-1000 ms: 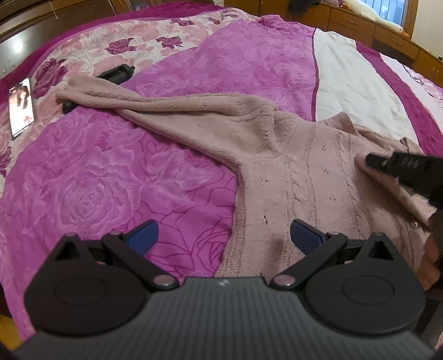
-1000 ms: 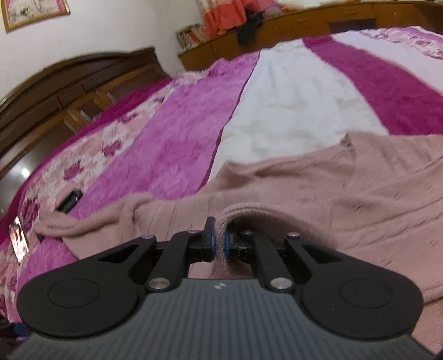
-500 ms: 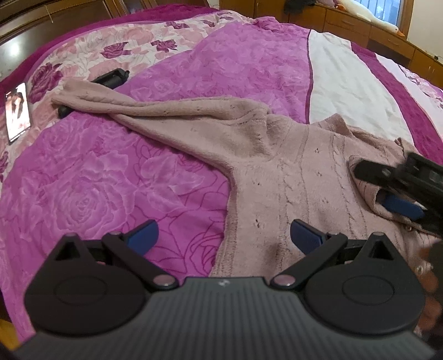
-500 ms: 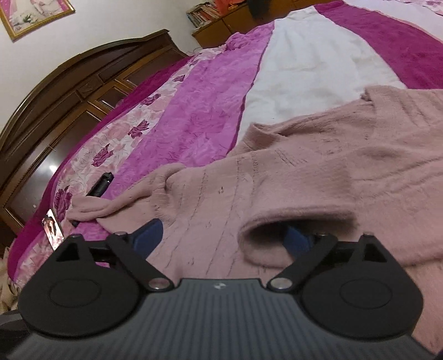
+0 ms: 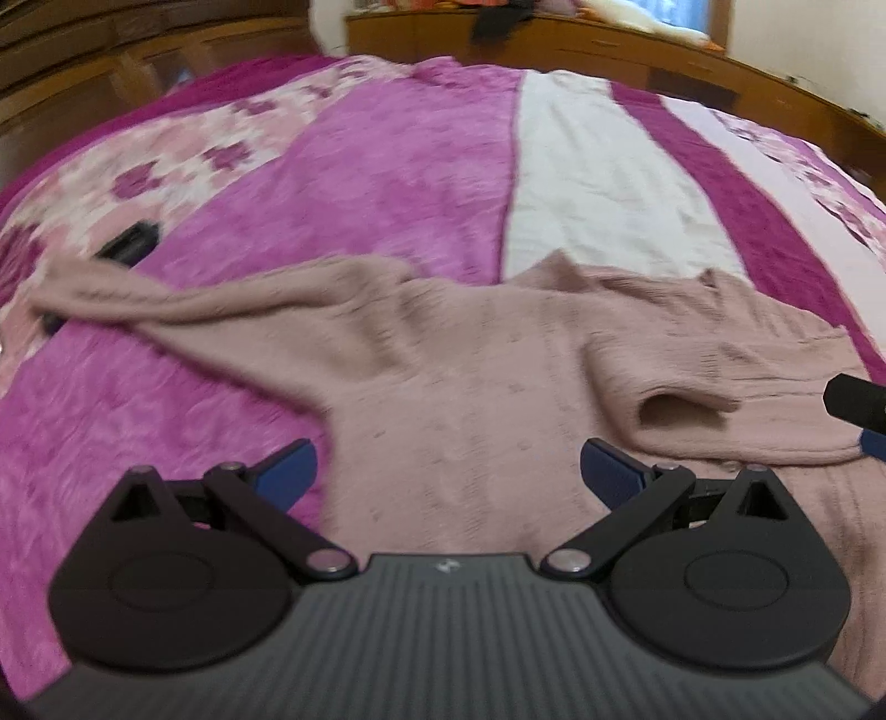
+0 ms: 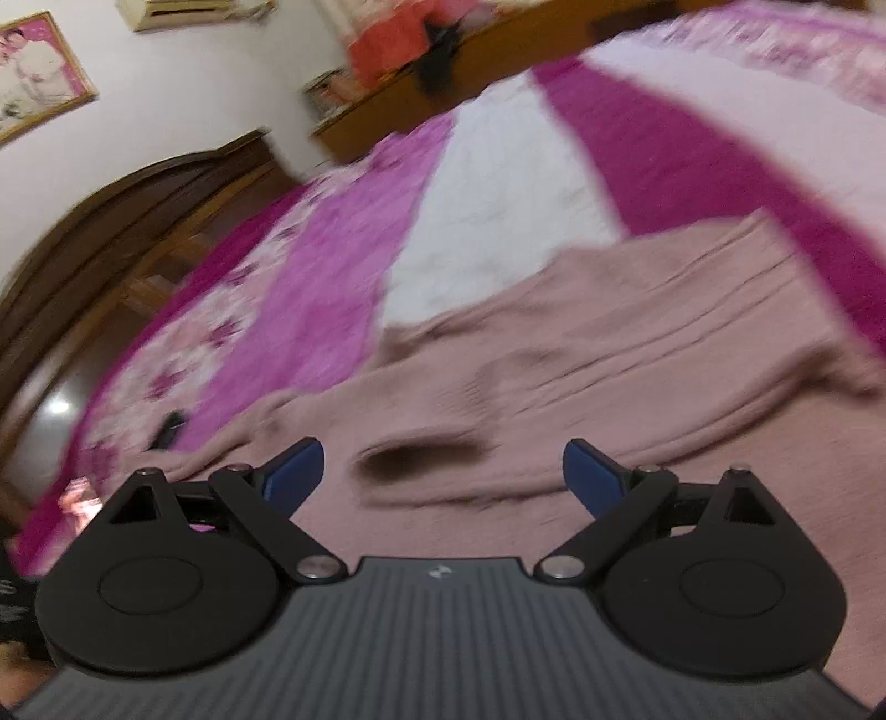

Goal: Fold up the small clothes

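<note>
A dusty pink knitted sweater point(image 5: 470, 399) lies spread on the bed. Its left sleeve point(image 5: 166, 302) stretches out to the left. Its right sleeve is folded in over the body, with the cuff opening point(image 5: 678, 412) facing me. My left gripper point(image 5: 446, 471) is open and empty just above the sweater's lower body. My right gripper point(image 6: 443, 471) is open and empty over the sweater point(image 6: 609, 376), right behind the folded cuff point(image 6: 421, 459). Its finger tip shows at the right edge of the left wrist view point(image 5: 855, 401). Both views are motion-blurred.
The bed has a magenta, white and floral bedspread point(image 5: 387, 183). A black object point(image 5: 130, 249) lies by the outstretched sleeve's end. A phone point(image 6: 77, 495) lies at the bed's left edge. A dark wooden headboard point(image 6: 138, 221) and wooden cabinets point(image 5: 609, 50) surround the bed.
My right gripper opened and let go of the right sleeve's cuff, which now lies folded over the sweater's body, then pulled back. My left gripper stayed open and shifted to the right.
</note>
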Demonstrator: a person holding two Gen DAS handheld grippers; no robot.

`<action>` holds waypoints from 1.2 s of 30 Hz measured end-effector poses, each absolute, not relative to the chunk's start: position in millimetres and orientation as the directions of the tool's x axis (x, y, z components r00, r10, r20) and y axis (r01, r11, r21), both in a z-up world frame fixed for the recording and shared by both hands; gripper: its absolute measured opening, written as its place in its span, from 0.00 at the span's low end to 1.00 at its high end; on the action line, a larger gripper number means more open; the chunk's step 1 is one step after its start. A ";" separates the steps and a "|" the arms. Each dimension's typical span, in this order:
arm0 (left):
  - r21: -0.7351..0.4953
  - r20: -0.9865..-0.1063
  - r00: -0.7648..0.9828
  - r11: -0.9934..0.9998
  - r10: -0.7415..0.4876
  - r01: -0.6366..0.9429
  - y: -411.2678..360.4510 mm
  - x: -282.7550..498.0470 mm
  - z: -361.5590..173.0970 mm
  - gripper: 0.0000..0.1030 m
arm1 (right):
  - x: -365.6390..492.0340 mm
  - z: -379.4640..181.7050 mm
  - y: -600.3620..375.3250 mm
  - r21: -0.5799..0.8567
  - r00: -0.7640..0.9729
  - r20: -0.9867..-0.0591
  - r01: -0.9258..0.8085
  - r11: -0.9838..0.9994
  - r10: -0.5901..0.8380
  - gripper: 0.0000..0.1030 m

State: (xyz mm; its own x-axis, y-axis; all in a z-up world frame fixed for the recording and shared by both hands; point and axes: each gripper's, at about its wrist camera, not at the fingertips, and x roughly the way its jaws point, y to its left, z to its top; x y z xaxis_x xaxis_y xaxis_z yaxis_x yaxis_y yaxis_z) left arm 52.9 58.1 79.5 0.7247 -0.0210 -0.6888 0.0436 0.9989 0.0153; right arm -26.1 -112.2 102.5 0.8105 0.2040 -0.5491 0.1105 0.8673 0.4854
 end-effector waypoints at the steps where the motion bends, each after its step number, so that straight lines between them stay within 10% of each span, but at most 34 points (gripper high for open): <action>1: 0.028 -0.686 0.727 0.998 -0.022 0.056 51.8 55.6 80.2 1.00 | -28.7 104.2 -116.4 0.451 0.815 -0.557 0.135 0.882 0.160 0.94; 27: 0.201 -0.678 0.720 0.906 -0.147 0.374 -68.2 100.4 33.7 0.93 | -44.3 69.3 -175.2 0.399 0.799 -0.599 0.348 0.849 -0.046 0.94; 32: 0.146 -0.674 0.711 0.907 -0.200 0.395 -74.5 107.7 28.7 0.67 | -45.2 66.8 -175.2 0.407 0.806 -0.590 0.348 0.845 -0.048 0.94; 36: 0.116 -0.656 0.714 0.903 -0.244 0.415 -74.1 106.9 30.5 0.28 | -45.4 65.9 -175.5 0.408 0.807 -0.589 0.347 0.844 -0.046 0.94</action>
State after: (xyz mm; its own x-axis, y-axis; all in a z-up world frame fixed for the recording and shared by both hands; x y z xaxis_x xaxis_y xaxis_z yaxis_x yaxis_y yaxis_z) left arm 106.9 -74.1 30.5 0.7143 -0.2436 -0.6561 0.4146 0.9026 0.1163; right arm -45.4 -175.5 65.9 0.8067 -0.0463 -0.5892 0.3468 0.8444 0.4084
